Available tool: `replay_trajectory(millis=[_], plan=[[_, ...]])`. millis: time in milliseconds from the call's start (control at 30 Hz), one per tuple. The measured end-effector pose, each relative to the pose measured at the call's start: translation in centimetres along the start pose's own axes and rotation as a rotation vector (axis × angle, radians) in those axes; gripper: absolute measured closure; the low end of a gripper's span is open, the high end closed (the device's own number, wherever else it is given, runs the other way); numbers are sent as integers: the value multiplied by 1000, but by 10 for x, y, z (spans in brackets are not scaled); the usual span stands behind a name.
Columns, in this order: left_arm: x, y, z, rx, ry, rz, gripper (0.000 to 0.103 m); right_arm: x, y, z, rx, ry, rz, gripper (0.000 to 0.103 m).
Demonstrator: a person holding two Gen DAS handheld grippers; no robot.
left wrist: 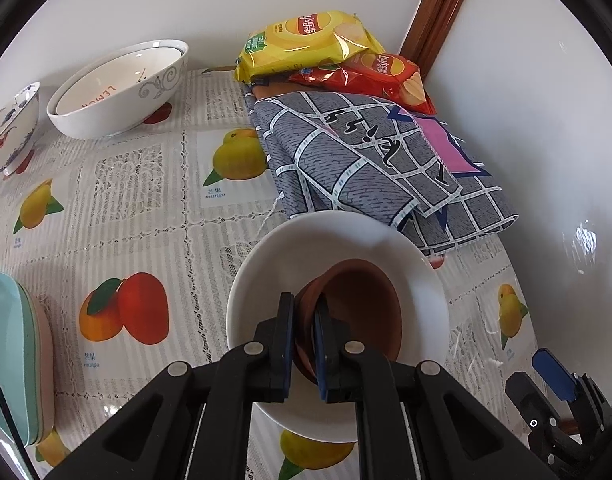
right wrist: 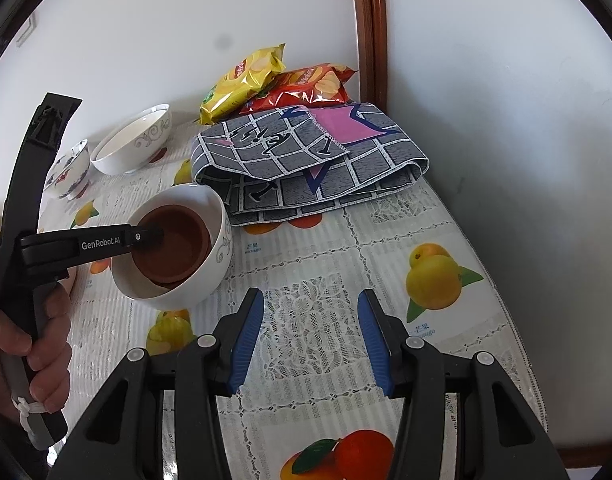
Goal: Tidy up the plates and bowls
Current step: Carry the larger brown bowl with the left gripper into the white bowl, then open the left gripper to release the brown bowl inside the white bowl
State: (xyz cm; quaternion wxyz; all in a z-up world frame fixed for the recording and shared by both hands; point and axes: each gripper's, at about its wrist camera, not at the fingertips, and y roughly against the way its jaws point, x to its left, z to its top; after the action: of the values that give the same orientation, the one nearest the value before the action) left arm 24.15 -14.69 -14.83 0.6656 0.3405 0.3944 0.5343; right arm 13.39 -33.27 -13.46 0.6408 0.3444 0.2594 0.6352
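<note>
My left gripper (left wrist: pixel 304 304) is shut on the rim of a brown clay bowl (left wrist: pixel 357 308), which sits tilted inside a white bowl (left wrist: pixel 417 276) on the table. The right wrist view shows the same brown bowl (right wrist: pixel 174 240) nested in the white bowl (right wrist: pixel 210 264), with the left gripper (right wrist: pixel 154 237) reaching in from the left. My right gripper (right wrist: pixel 310 300) is open and empty, low over the tablecloth to the right of the white bowl. A large white bowl (left wrist: pixel 118 92) with a smaller bowl inside stands at the back left, next to a small painted bowl (left wrist: pixel 10 128).
A folded grey checked cloth (left wrist: pixel 369 160) lies behind the white bowl, with yellow (left wrist: pixel 306 44) and red (left wrist: pixel 377 76) chip bags on it against the wall. Stacked teal and pink plates (left wrist: pixel 18 352) sit at the left edge. White walls (right wrist: pixel 505 160) close the right side.
</note>
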Motion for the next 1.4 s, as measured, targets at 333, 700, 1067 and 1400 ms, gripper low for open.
replay_trajectory(millis=[333,700,1067,1400], plan=[[-4,25,-4,-39,-47,40,70,9,-2,5,-3,15,21,54],[28,36,-5,-27,53,50,66,22,-7,33,-18,6,96,55],[34,11,-2,32,64,82,66,46,-46,47,78,50,121,64],[36,-15,-1,88,58,102,66,55,-82,47,171,61,59,69]])
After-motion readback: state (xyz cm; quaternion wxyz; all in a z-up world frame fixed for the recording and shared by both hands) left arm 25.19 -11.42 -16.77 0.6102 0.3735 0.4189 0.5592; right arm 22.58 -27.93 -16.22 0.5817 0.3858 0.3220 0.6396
